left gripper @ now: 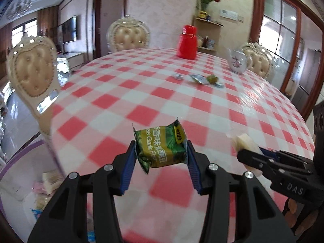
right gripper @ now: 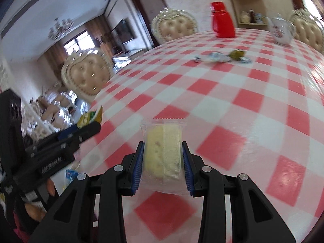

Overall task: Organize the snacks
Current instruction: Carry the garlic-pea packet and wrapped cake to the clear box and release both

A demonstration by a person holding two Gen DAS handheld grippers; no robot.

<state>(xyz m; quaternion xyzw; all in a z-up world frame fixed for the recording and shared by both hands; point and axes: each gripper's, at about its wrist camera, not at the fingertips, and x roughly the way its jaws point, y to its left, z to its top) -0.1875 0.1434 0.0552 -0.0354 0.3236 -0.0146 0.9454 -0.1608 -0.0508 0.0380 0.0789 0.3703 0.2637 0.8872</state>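
The round table (left gripper: 125,93) under its red-and-white check cloth fills both my views, and most of the cloth between me and the far side is bare. Its left edge curves away close beside my left tongs, with a cream padded chair (left gripper: 30,75) pushed up against it; two more chairs stand at the far rim. On the right the cloth runs out to a curved edge past the white flowered teapot (left gripper: 238,61).

At the far side stands a red thermos jug (left gripper: 187,42). Nearer the middle a small cluster of loose wrapped snacks (left gripper: 204,79) lies on the cloth, well apart from both of my tongs and with open cloth all round it.

My left tongs (left gripper: 161,151) are clamped on a green garlic-flavour packet (left gripper: 162,147), the blue pads pressing its two sides, the packet tilted and raised above the cloth near the table's near-left edge. My right tongs (right gripper: 163,156) are closed on a clear-wrapped pale round cake (right gripper: 162,151), held on edge between the pads, above the cloth on the near side. The two tongs sit side by side, near each other but not touching.
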